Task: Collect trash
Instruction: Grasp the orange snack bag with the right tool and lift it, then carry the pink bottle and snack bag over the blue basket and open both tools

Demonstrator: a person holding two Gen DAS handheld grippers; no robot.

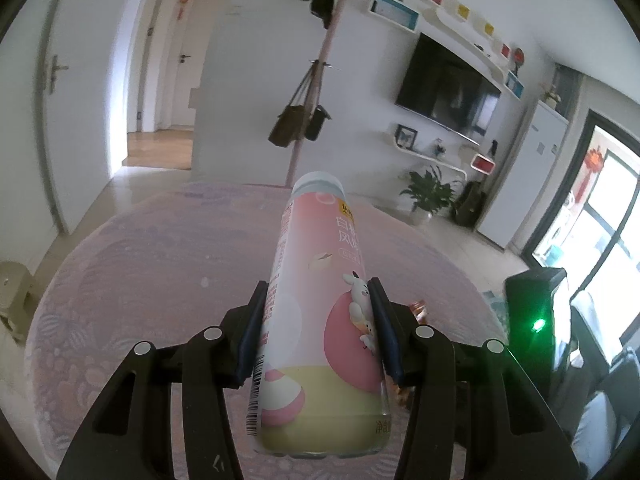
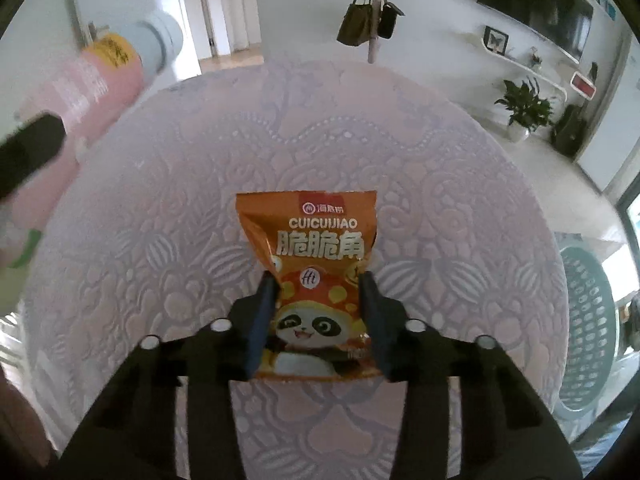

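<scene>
Gripping a pink drink bottle (image 1: 320, 312), the left gripper (image 1: 318, 328) is seen with both blue pads (image 1: 252, 340) pressed flat against the bottle's printed sides. The bottle is held lifted above the round table (image 1: 140, 280), its pale blue cap pointing away from the camera and its yellow base lying nearest the lens. In the right wrist view the same bottle (image 2: 92, 80) appears blurred at the far left, tilted over the table edge, with a dark finger (image 2: 28, 152) of the left gripper across it.

Moving rightward, the table's patterned pink cloth (image 2: 400, 168) is spread over the whole top. An orange snack bag (image 2: 316, 280) with a panda on it is clamped between the fingers of the right gripper (image 2: 318, 316) — the jaws are closed on its lower half, and the bag's top edge stands up past the fingertips. Whether the bag's lower edge touches the cloth cannot be told.

Further right, a light green perforated basket (image 2: 588, 320) stands on the floor beside the table — low, near its right rim. Behind, a potted plant (image 2: 520, 108) is set against the wall.
</scene>
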